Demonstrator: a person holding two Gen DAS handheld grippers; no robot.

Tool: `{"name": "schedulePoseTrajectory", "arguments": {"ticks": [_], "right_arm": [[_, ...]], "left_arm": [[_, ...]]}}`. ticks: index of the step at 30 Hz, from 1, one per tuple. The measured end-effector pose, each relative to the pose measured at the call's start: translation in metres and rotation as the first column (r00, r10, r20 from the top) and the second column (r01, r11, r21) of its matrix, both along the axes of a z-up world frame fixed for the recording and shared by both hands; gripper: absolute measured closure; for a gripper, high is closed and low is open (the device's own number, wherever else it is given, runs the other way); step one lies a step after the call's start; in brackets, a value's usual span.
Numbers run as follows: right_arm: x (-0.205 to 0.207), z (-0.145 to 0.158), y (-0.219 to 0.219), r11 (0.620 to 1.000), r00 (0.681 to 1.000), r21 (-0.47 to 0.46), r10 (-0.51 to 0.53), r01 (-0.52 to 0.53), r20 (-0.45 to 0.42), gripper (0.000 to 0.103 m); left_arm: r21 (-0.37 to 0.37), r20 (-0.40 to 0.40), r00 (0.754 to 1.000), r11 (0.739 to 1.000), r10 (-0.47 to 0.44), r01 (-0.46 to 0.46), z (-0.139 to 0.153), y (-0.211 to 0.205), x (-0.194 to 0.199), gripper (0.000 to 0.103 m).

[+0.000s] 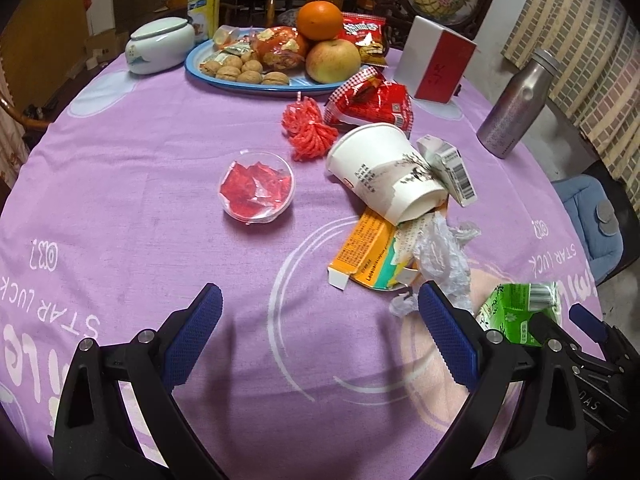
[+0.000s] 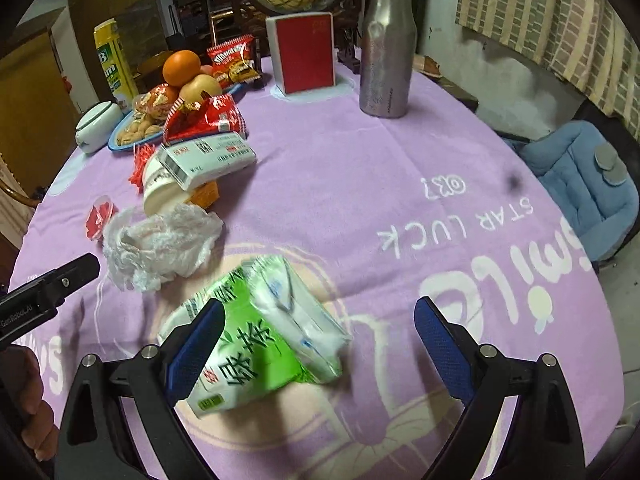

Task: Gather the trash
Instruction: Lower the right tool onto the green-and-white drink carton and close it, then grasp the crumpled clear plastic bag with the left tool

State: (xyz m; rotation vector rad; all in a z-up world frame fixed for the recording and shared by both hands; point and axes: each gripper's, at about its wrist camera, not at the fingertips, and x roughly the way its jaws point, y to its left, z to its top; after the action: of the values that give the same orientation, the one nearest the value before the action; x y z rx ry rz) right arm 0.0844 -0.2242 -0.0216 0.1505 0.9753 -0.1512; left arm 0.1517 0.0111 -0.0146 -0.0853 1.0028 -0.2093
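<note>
Trash lies on the purple tablecloth (image 1: 140,184): a tipped paper cup (image 1: 380,172), a white carton (image 1: 452,168), an orange box (image 1: 368,248), crumpled clear plastic (image 1: 440,256), a red wrapper (image 1: 372,100), red string (image 1: 308,128) and a clear lid with red wrappers (image 1: 256,186). A green drink carton (image 2: 260,336) lies between the open fingers of my right gripper (image 2: 320,344), against the left finger; it also shows in the left wrist view (image 1: 516,312). My left gripper (image 1: 320,332) is open and empty above bare cloth, its right finger beside the plastic (image 2: 160,244).
A blue plate (image 1: 240,84) with walnuts, an apple and an orange stands at the back. A lidded ceramic jar (image 1: 158,46), a red-and-white box (image 1: 436,64) and a metal bottle (image 1: 516,104) stand near the far edge. A blue cushioned chair (image 2: 580,184) is to the right.
</note>
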Motion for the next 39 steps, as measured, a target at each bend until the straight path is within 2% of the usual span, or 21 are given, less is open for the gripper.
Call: {"name": "schedulePoseTrajectory", "arguments": {"ticks": [4, 6, 8, 9, 11, 14, 16, 22, 27, 31, 35, 37, 39], "right_arm": [[-0.002, -0.011, -0.001, 1.000, 1.000, 0.015, 0.007, -0.007, -0.021, 0.010], [-0.001, -0.016, 0.001, 0.999, 0.999, 0.028, 0.019, -0.019, -0.030, 0.017], [0.003, -0.022, 0.003, 0.998, 0.998, 0.053, 0.043, -0.040, -0.045, 0.033], [0.005, -0.026, 0.005, 0.996, 0.997, 0.069, 0.053, -0.050, -0.054, 0.038], [0.006, -0.026, 0.005, 0.993, 0.997, 0.098, 0.068, -0.064, -0.037, 0.060], [0.006, -0.027, 0.008, 0.989, 0.995, 0.118, 0.093, -0.088, -0.037, 0.078], [0.001, -0.020, 0.009, 0.986, 0.995, 0.131, 0.103, -0.102, -0.004, 0.086], [-0.023, 0.002, -0.010, 0.990, 0.996, 0.132, 0.043, -0.054, 0.079, 0.087], [-0.054, 0.002, -0.039, 0.993, 0.996, 0.114, -0.031, 0.021, 0.081, 0.087], [-0.077, -0.007, -0.058, 0.990, 0.995, 0.121, -0.077, 0.068, 0.068, 0.087], [-0.093, -0.015, -0.069, 0.985, 0.994, 0.149, -0.098, 0.089, 0.057, 0.087], [-0.099, -0.018, -0.070, 0.983, 0.993, 0.160, -0.102, 0.092, 0.056, 0.088], [-0.100, -0.019, -0.069, 0.983, 0.993, 0.162, -0.100, 0.089, 0.059, 0.088]], "left_arm": [[0.009, -0.002, 1.000, 1.000, -0.020, 0.020, -0.002, -0.006, -0.002, 0.008], [0.014, -0.002, 1.000, 0.999, -0.029, 0.029, -0.003, -0.009, -0.002, 0.008], [0.019, -0.001, 0.999, 0.999, -0.040, 0.040, -0.004, -0.012, -0.004, 0.008], [0.024, 0.001, 0.999, 0.999, -0.049, 0.049, -0.005, -0.014, -0.004, 0.008], [0.030, 0.006, 0.998, 0.998, -0.061, 0.061, -0.004, -0.018, -0.006, 0.008], [0.023, 0.014, 0.997, 0.996, -0.082, 0.082, -0.003, -0.021, -0.008, 0.008], [0.012, 0.015, 0.995, 0.995, -0.097, 0.097, -0.001, -0.023, -0.010, 0.008], [0.014, 0.028, 0.992, 0.993, -0.121, 0.121, 0.000, -0.030, -0.014, 0.008], [0.027, 0.044, 0.986, 0.987, -0.160, 0.159, -0.001, -0.042, -0.020, 0.008], [0.071, 0.089, 0.969, 0.971, -0.232, 0.227, -0.002, -0.060, -0.031, 0.008], [0.122, 0.120, 0.934, 0.939, -0.335, 0.321, -0.008, -0.080, -0.040, 0.008], [0.124, 0.118, 0.925, 0.929, -0.362, 0.348, -0.011, -0.083, -0.040, 0.011], [0.094, 0.114, 0.924, 0.930, -0.365, 0.355, -0.009, -0.077, -0.037, 0.015]]}}
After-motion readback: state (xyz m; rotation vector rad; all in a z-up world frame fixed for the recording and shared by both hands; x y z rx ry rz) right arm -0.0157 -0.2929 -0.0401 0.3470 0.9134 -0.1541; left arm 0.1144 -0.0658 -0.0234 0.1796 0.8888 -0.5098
